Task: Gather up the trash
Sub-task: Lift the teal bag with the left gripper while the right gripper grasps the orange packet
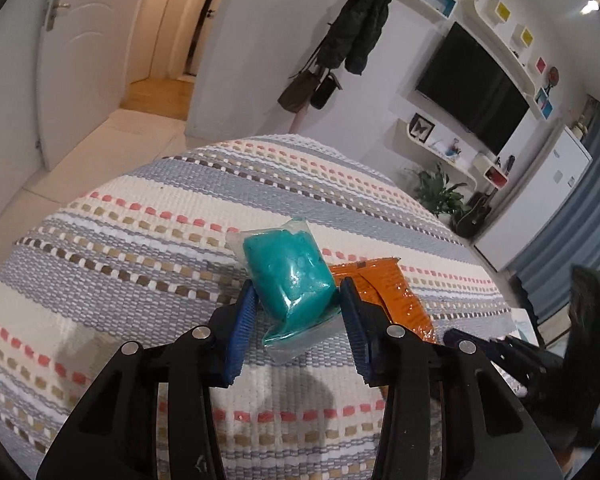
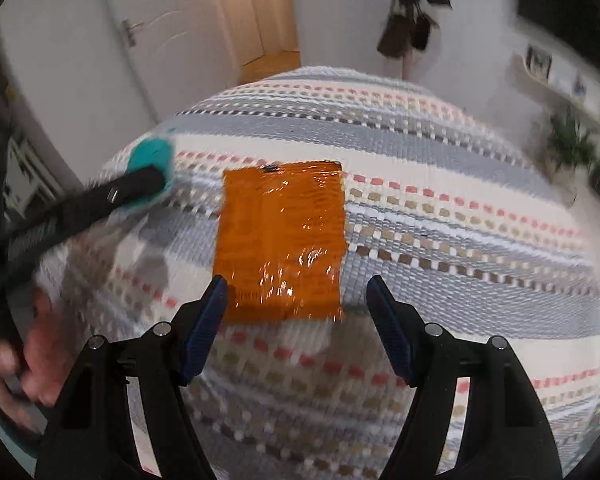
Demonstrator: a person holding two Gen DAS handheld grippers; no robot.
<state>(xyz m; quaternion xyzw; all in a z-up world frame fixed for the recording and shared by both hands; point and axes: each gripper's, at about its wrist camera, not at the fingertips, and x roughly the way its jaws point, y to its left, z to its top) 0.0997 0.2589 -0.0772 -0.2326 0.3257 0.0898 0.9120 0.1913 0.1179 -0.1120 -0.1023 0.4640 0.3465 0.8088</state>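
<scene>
Left gripper (image 1: pixel 298 300) pinches teal packet (image 1: pixel 290 276); right gripper (image 2: pixel 296 300) spread.
Orange wrapper (image 2: pixel 282 240) lies frame-centre on the striped cloth (image 2: pixel 440 152), its near edge between the spread jaws, unobstructed.

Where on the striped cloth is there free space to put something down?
The striped cloth lies bare from the teal packet to its far edge, and beyond the orange packet. It is crowded near both packets, where the left gripper and right gripper work.

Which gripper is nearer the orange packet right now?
Right. The right gripper hangs open just over the orange packet's near edge, not gripping it. The left gripper is beside the packet, shut on the teal bag.
</scene>
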